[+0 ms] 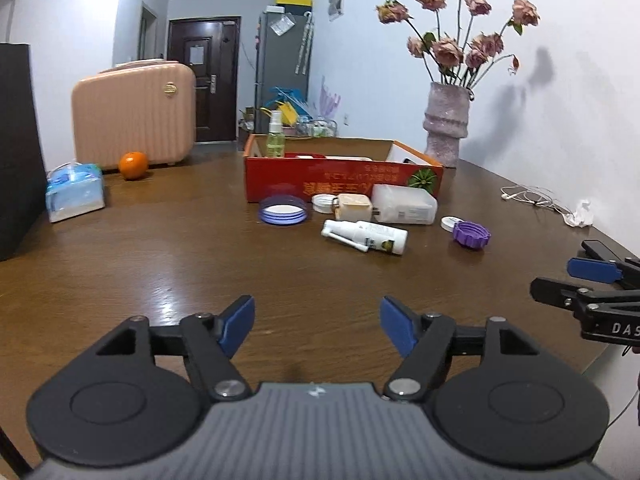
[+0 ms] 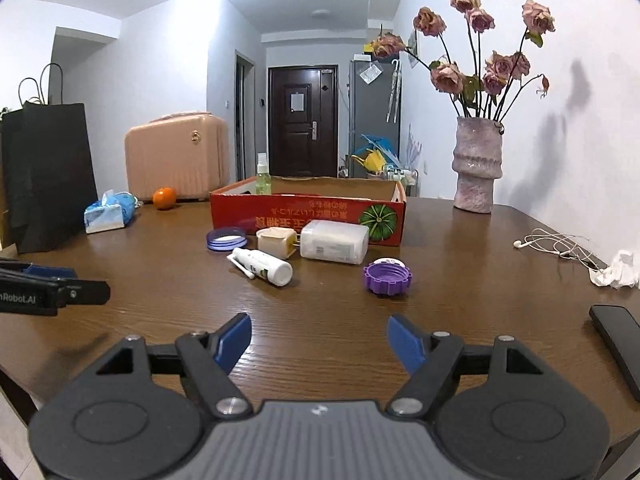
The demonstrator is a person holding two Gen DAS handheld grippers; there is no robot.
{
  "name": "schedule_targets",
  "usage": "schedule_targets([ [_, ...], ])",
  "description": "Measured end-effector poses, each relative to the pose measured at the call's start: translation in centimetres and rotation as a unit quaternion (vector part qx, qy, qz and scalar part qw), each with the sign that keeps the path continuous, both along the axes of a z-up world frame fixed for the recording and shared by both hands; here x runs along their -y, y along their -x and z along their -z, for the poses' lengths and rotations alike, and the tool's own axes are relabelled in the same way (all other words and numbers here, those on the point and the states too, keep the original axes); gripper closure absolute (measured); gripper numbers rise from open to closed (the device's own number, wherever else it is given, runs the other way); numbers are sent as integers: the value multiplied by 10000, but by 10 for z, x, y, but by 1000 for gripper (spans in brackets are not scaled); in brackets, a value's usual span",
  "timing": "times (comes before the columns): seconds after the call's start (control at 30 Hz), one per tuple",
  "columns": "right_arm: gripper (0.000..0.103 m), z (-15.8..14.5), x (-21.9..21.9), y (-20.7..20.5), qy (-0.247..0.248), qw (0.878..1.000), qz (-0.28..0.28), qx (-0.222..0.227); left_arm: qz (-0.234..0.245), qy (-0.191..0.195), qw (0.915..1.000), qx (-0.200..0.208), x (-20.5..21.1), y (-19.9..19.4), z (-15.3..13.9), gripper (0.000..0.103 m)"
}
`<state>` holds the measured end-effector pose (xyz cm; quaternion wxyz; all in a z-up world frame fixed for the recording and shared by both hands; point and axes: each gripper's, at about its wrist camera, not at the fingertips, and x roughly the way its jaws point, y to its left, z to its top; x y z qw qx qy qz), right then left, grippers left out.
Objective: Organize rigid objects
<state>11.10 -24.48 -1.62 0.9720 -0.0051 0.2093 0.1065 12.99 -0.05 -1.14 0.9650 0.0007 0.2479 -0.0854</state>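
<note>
1. My left gripper (image 1: 317,326) hangs over bare wood on the near side of the red box (image 1: 344,178), its jaws spread wide with nothing between them
2. My right gripper (image 2: 319,344) waits the same way, jaws wide apart and empty, pointed at that box
3. The loose things lie bunched against the red box's near wall: a blue ring lid (image 1: 284,210) toward its left end, then a beige plug (image 1: 354,206) and a white rectangular container (image 1: 404,204) touching the wall
4. A little nearer me than those, a white spray bottle (image 1: 366,237) lies on its side, so I judge a pinch across its body would work
5. The purple cap (image 2: 387,277) sits farthest out from the box on the right, closest to my right jaws, with a small white lid (image 1: 452,223) just behind it
6. A green spray bottle (image 1: 275,140) already stands inside the box at its left end, which I take as the place for the rest; nearly all of the job remains
</note>
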Motion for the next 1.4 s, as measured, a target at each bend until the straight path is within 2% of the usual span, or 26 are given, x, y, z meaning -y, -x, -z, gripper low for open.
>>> schedule_targets([
  [0.13, 29, 2, 5, -19, -32, 9999, 59, -95, 126, 17, 9998, -174, 15, -29, 2, 20],
  [0.2, 30, 3, 9, -36, -26, 9996, 131, -238, 123, 24, 9994, -323, 24, -49, 4, 20],
  [0.33, 30, 7, 15, -71, 162, 9985, 204, -486, 188, 293, 9976, -602, 43, -94, 8, 17],
  [0.4, 30, 8, 17, -88, 263, 9978, 189, -579, 134, 459, 9968, -636, 52, -119, 10, 10],
  [0.57, 30, 11, 23, -129, 387, 9966, 166, -704, -319, 547, 9931, -986, 66, -181, 21, 9],
  [0.7, 31, 17, 33, -165, 237, 9957, 173, -876, -385, 703, 9887, -1266, 71, -209, 30, 10],
  [0.77, 31, 22, 37, -179, 117, 9953, 145, -954, -266, 632, 9902, -1220, 78, -209, 33, 16],
  [0.87, 36, 27, 38, -194, 83, 9944, 103, -1044, 272, 77, 9949, -966, 98, -202, 37, 27],
  [0.93, 45, 31, 38, -202, 94, 9937, 63, -1112, 505, -266, 9952, -789, 107, -195, 39, 33],
  [1.0, 51, 34, 38, -205, 54, 9929, 25, -1190, 592, -449, 9945, -744, 109, -192, 39, 40],
  [1.17, 51, 36, 36, -194, 49, 9924, -88, -1226, 710, -549, 9924, -838, 102, -176, 34, 41],
  [1.3, 51, 34, 30, -169, 31, 9921, -303, -1219, 675, -707, 9918, -825, 85, -146, 32, 41],
  [1.4, 51, 33, 21, -152, 43, 9913, -502, -1213, 750, -665, 9914, -841, 68, -123, 32, 41],
])
